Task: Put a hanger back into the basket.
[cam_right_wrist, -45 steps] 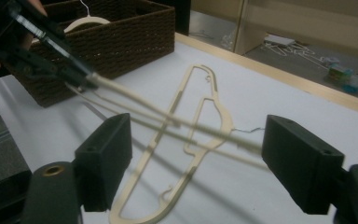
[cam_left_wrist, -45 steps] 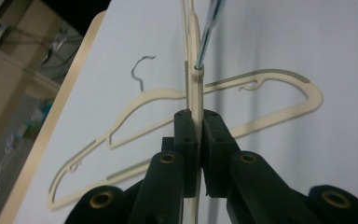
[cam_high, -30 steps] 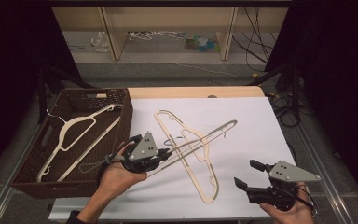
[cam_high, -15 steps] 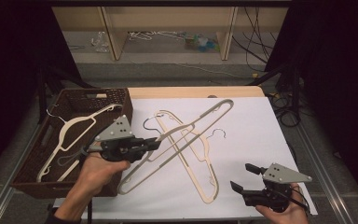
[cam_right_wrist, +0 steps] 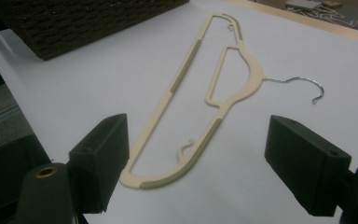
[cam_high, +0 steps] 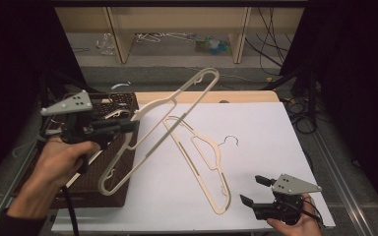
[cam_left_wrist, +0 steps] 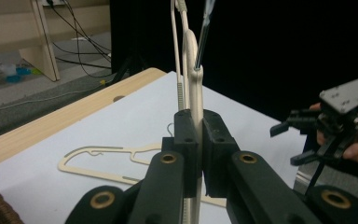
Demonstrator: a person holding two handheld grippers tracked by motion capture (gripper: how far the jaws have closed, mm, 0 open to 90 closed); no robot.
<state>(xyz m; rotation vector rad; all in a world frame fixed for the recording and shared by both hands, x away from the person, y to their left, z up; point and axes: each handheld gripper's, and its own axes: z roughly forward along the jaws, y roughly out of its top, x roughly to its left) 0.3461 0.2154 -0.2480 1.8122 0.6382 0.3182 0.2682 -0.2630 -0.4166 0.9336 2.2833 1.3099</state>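
Note:
My left gripper [cam_high: 130, 126] is shut on the neck of a cream plastic hanger [cam_high: 177, 101] and holds it in the air, tilted. The hanger's lower end hangs over the dark wicker basket [cam_high: 91, 189], and its upper end reaches toward the table's back edge. In the left gripper view the jaws [cam_left_wrist: 199, 135] clamp the hanger [cam_left_wrist: 189, 56] just below its metal hook. A second cream hanger [cam_high: 197, 157] lies flat on the white sheet [cam_high: 266, 132]. Low at the front right, my right gripper [cam_high: 252, 190] stands open and empty. From its own view [cam_right_wrist: 200, 158] that flat hanger [cam_right_wrist: 214, 93] lies just ahead.
The basket stands at the table's left, with part of a pale hanger [cam_high: 114, 114] showing inside it. A wooden shelf unit [cam_high: 177, 29] stands behind the table. Cables [cam_high: 300, 113] trail off the right side. A corner of the basket [cam_right_wrist: 74, 23] is in the right gripper view.
My left gripper has risen and moved left toward the basket, carrying the hanger, which has swung up off the sheet. The right gripper has hardly moved.

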